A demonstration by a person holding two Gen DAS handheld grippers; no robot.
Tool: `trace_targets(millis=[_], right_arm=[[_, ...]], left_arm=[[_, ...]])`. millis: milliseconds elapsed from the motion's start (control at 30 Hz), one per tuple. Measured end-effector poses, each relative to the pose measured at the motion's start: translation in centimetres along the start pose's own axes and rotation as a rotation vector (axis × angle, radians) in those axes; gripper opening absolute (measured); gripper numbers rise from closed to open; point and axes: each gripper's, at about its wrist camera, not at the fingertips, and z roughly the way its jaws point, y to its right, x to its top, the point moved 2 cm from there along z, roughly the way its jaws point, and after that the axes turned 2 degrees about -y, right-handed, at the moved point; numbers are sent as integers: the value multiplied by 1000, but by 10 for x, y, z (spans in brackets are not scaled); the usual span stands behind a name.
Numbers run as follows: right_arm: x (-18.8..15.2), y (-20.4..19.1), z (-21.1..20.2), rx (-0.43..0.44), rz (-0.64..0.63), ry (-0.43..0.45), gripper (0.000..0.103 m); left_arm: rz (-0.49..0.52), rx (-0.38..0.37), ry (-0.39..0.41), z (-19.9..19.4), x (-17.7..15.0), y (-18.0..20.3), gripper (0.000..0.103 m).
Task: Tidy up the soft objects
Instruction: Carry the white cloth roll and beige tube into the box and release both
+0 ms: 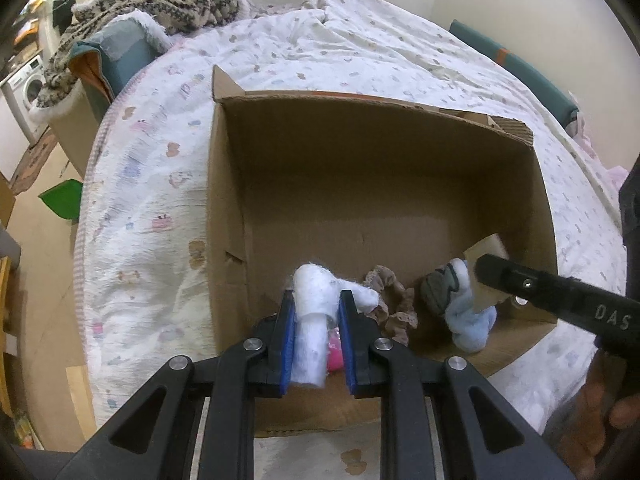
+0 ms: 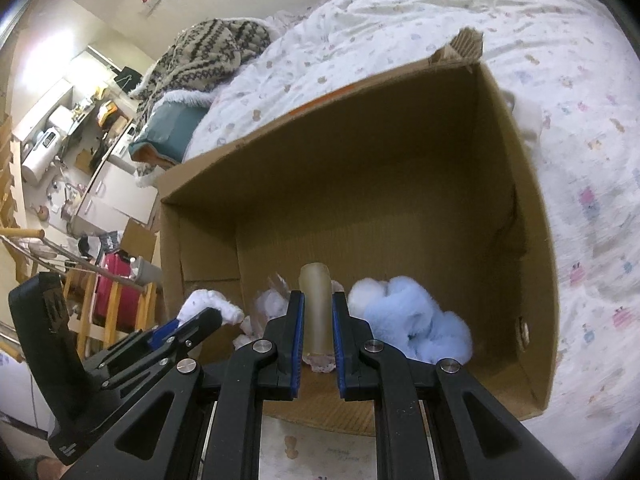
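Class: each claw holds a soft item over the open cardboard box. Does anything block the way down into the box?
No lid or flap covers the box. The left claw grips a white sock, the right claw a beige piece. Below lie only a blue sock and scrunchie, with bare floor beyond.

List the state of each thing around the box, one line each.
Cardboard box: open-topped, on the bed.
White sock: clamped in left hand-held gripper.
Beige sock: clamped in right hand-held gripper.
Light blue sock: lying loose inside the box.
Brown lace item: lying inside the box.
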Motion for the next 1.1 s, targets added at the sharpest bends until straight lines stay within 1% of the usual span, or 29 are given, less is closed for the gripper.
trace_targets(millis=[367, 600, 700, 900, 1000, 1067, 1100], right_arm=[[-1, -2, 11, -11, -11, -33, 16], [0, -5, 16, -19, -22, -43, 17], [-1, -7, 17, -20, -32, -48, 18], [-1, -9, 17, -22, -34, -46, 18], [-1, -9, 17, -24, -34, -47, 18], [-1, -9, 17, -25, -32, -47, 18], [-1, -8, 16, -26, -32, -47, 19]], left_arm=[[22, 6, -12, 3, -3, 10, 18], [17, 18, -30, 7, -4, 9, 20], [9, 10, -43, 8, -6, 8, 20], [8, 17, -46, 7, -8, 7, 20], [14, 19, -46, 5, -10, 7, 22], [19, 19, -45, 4, -11, 7, 26], [22, 22, -42, 4, -11, 6, 26]])
